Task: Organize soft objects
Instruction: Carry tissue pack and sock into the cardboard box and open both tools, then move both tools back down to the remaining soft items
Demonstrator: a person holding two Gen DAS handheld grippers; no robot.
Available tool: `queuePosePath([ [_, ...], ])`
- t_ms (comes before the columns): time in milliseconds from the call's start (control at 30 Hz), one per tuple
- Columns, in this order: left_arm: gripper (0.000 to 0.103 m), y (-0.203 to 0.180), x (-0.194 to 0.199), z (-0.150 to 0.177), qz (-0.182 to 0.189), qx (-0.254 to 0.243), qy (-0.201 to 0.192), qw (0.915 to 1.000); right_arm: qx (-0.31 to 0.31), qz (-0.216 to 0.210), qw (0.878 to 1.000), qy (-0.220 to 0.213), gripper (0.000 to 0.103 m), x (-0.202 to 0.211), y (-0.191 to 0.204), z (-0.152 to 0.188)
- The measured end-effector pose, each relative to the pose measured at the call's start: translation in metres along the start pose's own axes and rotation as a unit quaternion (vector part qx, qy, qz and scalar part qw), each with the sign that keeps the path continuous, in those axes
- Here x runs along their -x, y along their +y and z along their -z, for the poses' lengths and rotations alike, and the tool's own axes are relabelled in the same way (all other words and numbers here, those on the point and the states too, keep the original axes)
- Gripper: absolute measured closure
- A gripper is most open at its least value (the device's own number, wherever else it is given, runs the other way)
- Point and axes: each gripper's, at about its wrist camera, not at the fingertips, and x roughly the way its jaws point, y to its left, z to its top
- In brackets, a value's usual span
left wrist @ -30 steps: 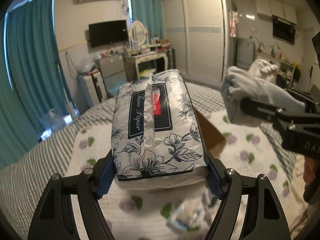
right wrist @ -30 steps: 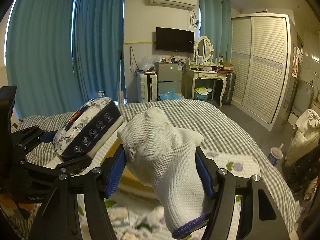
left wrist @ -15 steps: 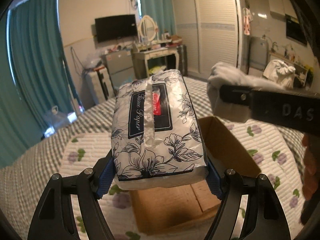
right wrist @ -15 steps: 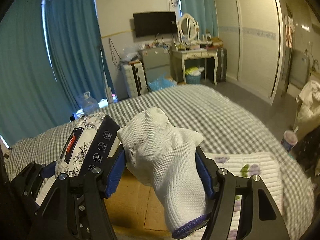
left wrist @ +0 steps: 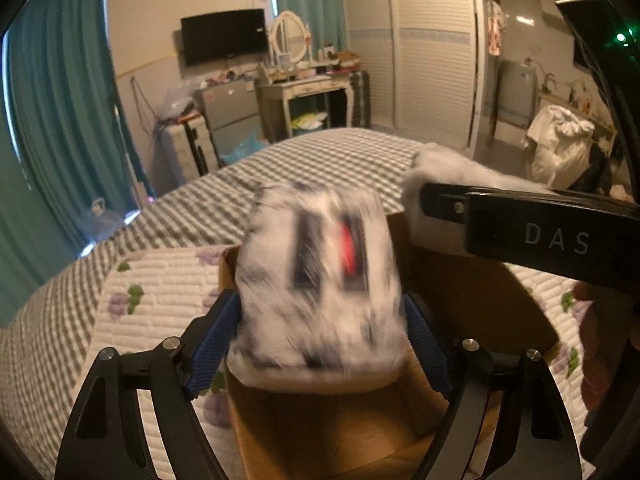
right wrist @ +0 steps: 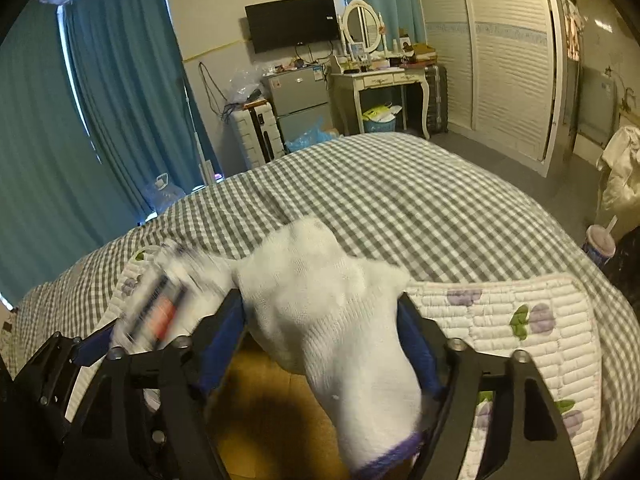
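Observation:
My left gripper [left wrist: 320, 336] has just opened; the black-and-white floral tissue pack [left wrist: 320, 280] is blurred and slipping out between the blue pads [left wrist: 212, 340] over the open cardboard box [left wrist: 332, 432]. The pack also shows blurred in the right wrist view [right wrist: 160, 308]. My right gripper [right wrist: 324, 344] is shut on a white knit glove [right wrist: 336, 320] with a purple cuff, held over the same box [right wrist: 260, 412]. The right gripper and glove [left wrist: 448, 176] show at the right of the left wrist view.
The box lies on a white quilted floral mat [right wrist: 520, 320] on a grey checked bed [right wrist: 380, 192]. Beyond the bed stand teal curtains [right wrist: 120, 80], a small fridge [right wrist: 300, 100], a dressing table [right wrist: 380, 76] and a wardrobe [right wrist: 508, 52].
Both grippers have tilted down over the box. The left gripper's pads have spread and the tissue pack, still and held before, now drops and blurs. The glove stays gripped.

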Motion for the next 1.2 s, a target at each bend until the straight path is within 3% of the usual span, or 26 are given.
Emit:
queuePosePath([
  [100, 0.020, 0.004, 0.006, -0.004, 0.020, 0.018, 0.007, 0.9996, 0.015, 0.012, 1.000, -0.015, 0.018, 0.014, 0.006, -0.005],
  [200, 0.020, 0.008, 0.017, -0.009, 0.016, 0.026, 0.004, 0.9995, 0.016, 0.014, 0.999, -0.024, 0.014, 0.030, 0.007, -0.010],
  [467, 0.020, 0.015, 0.094, -0.032, 0.010, 0.031, -0.054, 0.9980, 0.034, 0.035, 0.997, -0.060, 0.014, 0.115, 0.013, -0.021],
  [600, 0.002, 0.018, 0.146, -0.034, 0.014, 0.034, -0.089, 0.9953, 0.053, 0.046, 0.994, -0.085, 0.009, 0.173, 0.018, -0.013],
  [733, 0.002, 0.019, 0.182, -0.030, 0.009, 0.026, -0.105, 0.9941, 0.076, 0.052, 0.991, -0.095, 0.006, 0.223, 0.026, 0.013],
  [933, 0.002, 0.021, 0.205, -0.008, -0.008, 0.005, -0.093, 0.9956, 0.104, 0.045, 0.988, -0.105, 0.000, 0.269, 0.035, 0.065],
  [1067, 0.002, 0.026, 0.200, 0.023, -0.019, -0.012, -0.075, 0.9969, 0.111, 0.034, 0.989, -0.089, 0.000, 0.266, 0.037, 0.103],
  [1200, 0.002, 0.032, 0.181, 0.060, -0.021, -0.012, -0.038, 0.9990, 0.097, 0.011, 0.995, -0.035, 0.000, 0.232, 0.036, 0.140],
])
